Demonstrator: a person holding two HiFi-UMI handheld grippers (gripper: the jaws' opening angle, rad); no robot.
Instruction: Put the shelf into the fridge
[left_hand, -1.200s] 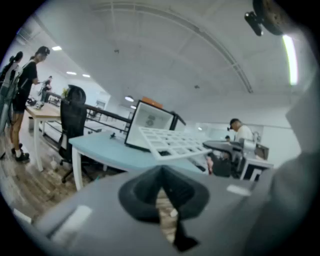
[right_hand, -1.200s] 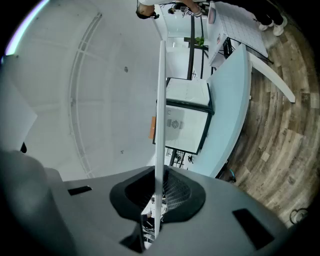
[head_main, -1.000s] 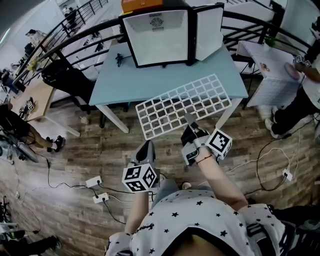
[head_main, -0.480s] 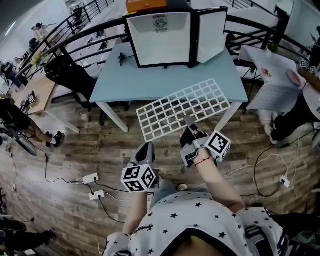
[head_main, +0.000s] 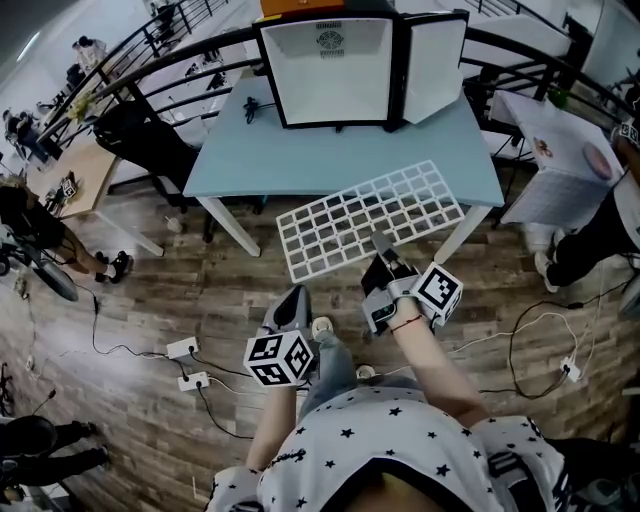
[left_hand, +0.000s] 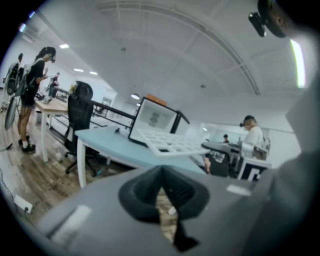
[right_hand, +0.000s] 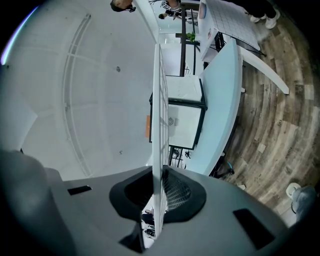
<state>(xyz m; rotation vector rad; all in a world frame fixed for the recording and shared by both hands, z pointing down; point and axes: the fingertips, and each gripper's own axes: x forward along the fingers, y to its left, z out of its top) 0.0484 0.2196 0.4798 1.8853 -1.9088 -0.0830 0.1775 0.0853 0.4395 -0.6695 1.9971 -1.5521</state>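
The pale blue bench (head_main: 340, 165) fills the middle of the head view, standing on the wooden floor (head_main: 150, 300). At the bench's far edge sits the fridge (head_main: 335, 70), a white box with its mouth facing the person and its door (head_main: 432, 62) swung out to the right.

The shelf (head_main: 370, 215), a white wire grid, is off the bench and held in the air. It hangs tilted over the near edge, toward the near right corner. Its far half covers the bench top and its near half juts out over the floor. It is well short of the fridge.

The right tool (head_main: 382, 248) has it by the middle of the near edge. In the right gripper view the shelf (right_hand: 159, 100) runs edge-on, straight up out of the right tool (right_hand: 159, 180). The jaws are pinched onto the wire from both sides.

The left tool (head_main: 290, 302) sits lower and to the left, over the floor and well apart from the shelf. In the left gripper view the left tool (left_hand: 162, 172) has its jaws pressed together at the tips, with nothing between them. Beyond them the shelf (left_hand: 167, 142) floats above the bench (left_hand: 110, 145), with the fridge (left_hand: 152, 120) behind it.

The marker cubes ride at the back, one on the left tool (head_main: 278, 358) and one on the right (head_main: 438, 292).
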